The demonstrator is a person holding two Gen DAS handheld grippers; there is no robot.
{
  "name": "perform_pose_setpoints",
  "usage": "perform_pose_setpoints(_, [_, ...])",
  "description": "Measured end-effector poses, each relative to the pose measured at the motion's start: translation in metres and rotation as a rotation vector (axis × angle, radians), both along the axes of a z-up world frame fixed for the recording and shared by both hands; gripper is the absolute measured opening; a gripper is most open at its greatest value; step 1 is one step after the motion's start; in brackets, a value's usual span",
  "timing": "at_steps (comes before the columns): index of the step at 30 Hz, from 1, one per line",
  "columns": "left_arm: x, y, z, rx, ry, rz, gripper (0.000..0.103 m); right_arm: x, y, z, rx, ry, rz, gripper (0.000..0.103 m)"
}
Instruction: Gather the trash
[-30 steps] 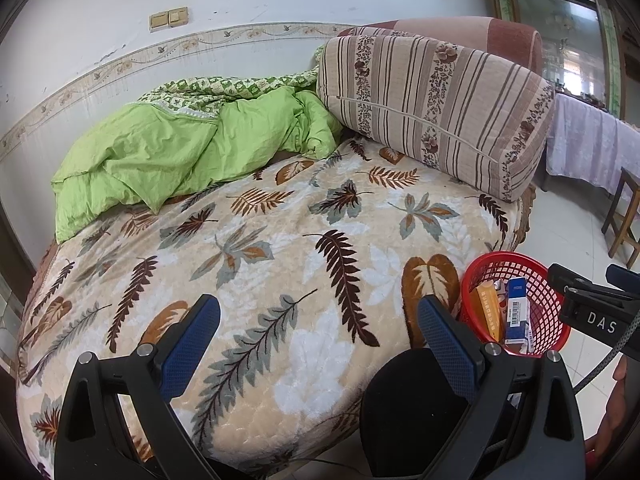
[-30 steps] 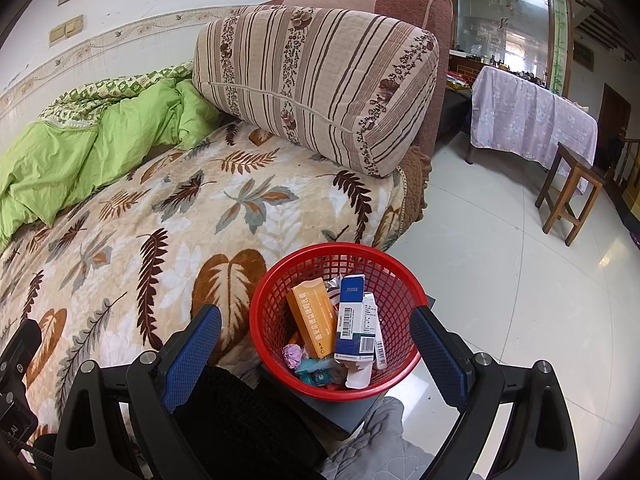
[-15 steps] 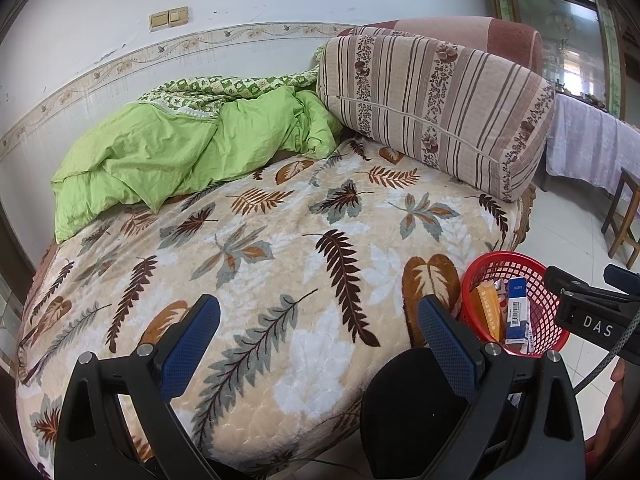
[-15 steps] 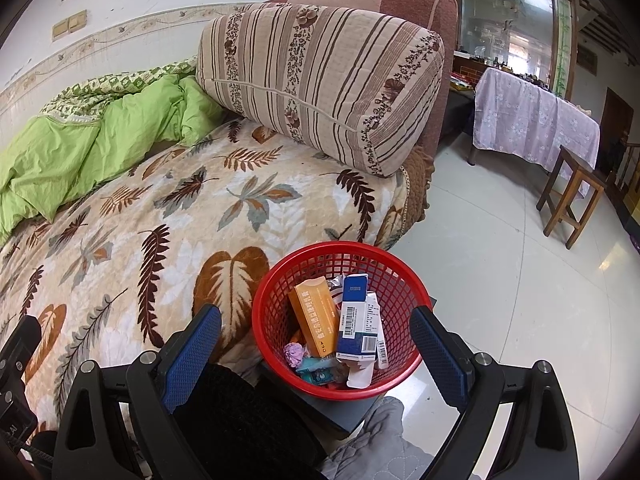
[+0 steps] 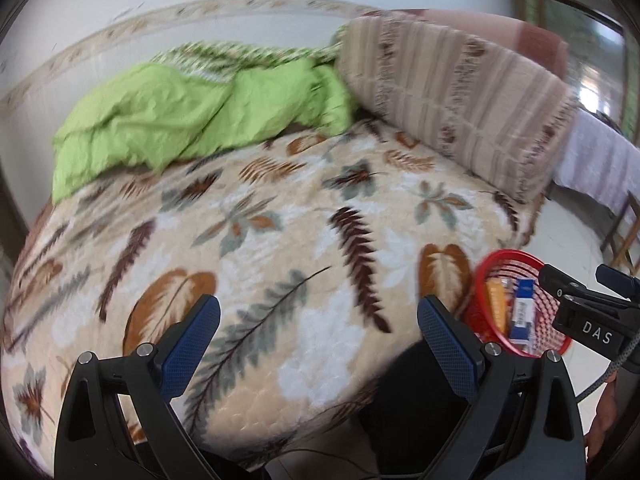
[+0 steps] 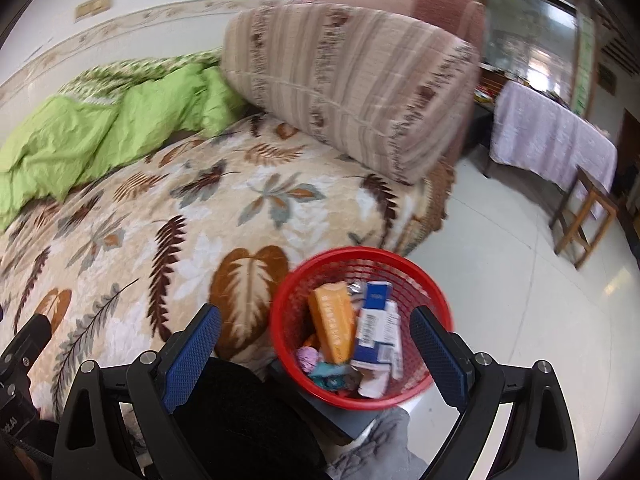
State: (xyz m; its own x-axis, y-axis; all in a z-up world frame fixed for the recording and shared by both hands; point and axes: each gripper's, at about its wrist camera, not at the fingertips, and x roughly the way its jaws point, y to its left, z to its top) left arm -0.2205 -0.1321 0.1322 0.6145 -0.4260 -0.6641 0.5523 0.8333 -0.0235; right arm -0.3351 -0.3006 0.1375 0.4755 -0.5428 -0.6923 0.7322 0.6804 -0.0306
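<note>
With the red basket (image 6: 360, 328) sitting just off the bed's (image 6: 224, 216) corner, already holding boxes and wrappers, both the left gripper (image 5: 320, 336) and right gripper (image 6: 316, 340) are hovering wide and empty, seemingly searching for remaining trash.

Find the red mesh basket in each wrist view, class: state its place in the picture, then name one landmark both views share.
Left wrist view: the red mesh basket sits at the lower right, beside the bed's edge, partly behind the other hand-held gripper.
Right wrist view: the basket sits at bottom centre, holding an orange box.
Shared landmark: the striped cushion on the bed.
</note>
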Motion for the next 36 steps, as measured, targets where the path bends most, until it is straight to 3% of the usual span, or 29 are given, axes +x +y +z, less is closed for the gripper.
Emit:
perform_pose_setpoints(2, [0.016,0.014,-0.008,-0.007,0.030,0.057,0.099,0.022,0.004,-0.005,0.001,0.030,0.057,0.096])
perform_pose_setpoints(7, [0.071,0.064,-0.032,0.002,0.122,0.305,0.099,0.093,0.022,-0.024,0.022,0.101,0.239,0.096])
perform_pose_setpoints(11, [0.118,0.107,-0.055,0.036,0.187,0.533,0.099,0.167,0.040,-0.059,0.073,0.176,0.366,0.096])
perform_pose_setpoints(14, [0.145,0.126,-0.072,0.073,0.201,0.641,0.099,0.227,0.056,-0.091,0.114,0.227,0.412,0.096])
perform_pose_setpoints(18, [0.189,0.133,-0.095,0.102,0.227,0.658,0.099,0.291,0.072,-0.116,0.124,0.230,0.422,0.096])
perform_pose_setpoints(22, [0.214,0.139,-0.119,0.124,0.271,0.646,0.100,0.337,0.094,-0.129,0.037,0.217,0.425,0.096])
perform_pose_setpoints(27, [0.224,0.140,-0.126,0.128,0.243,0.607,0.103,0.343,0.094,-0.132,0.004,0.207,0.406,0.102])
perform_pose_setpoints(32, [0.227,0.144,-0.128,0.098,0.232,0.611,0.103,0.337,0.074,-0.138,0.151,0.107,0.410,0.102])
perform_pose_setpoints(36, [0.228,0.141,-0.129,0.109,0.215,0.620,0.103,0.342,0.083,-0.138,0.109,0.139,0.408,0.102])
